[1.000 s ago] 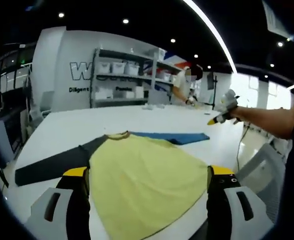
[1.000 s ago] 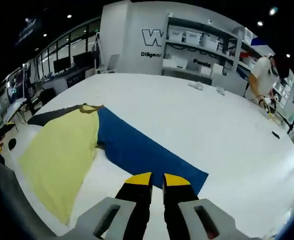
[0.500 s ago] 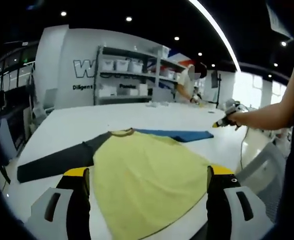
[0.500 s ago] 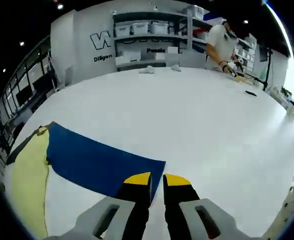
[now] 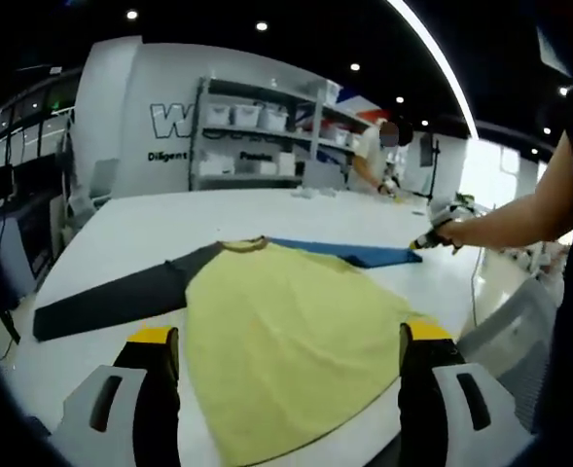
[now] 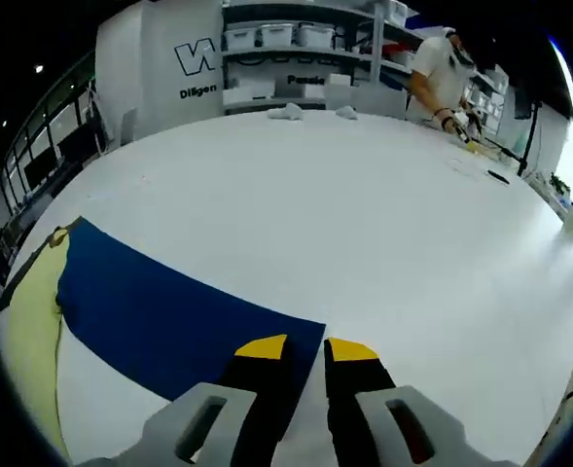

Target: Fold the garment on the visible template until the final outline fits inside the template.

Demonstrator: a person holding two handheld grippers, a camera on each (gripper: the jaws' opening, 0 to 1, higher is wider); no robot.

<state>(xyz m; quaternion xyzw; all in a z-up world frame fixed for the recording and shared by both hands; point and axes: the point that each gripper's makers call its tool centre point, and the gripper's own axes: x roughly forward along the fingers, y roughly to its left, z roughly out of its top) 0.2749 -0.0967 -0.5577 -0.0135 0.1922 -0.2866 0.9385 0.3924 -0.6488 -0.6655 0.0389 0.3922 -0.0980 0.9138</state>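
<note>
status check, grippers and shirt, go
Left gripper open over yellow body. Right gripper nearly shut at blue sleeve cuff. Shirt flat, unfolded. Nothing blocking.

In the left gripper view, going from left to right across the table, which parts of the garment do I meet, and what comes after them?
Dark sleeve → yellow body → blue sleeve → right claw, held in a person's hand.

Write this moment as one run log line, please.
garment: flat on table, unfolded | right gripper: nearly closed, at blue sleeve cuff | left gripper: open above yellow body
</note>
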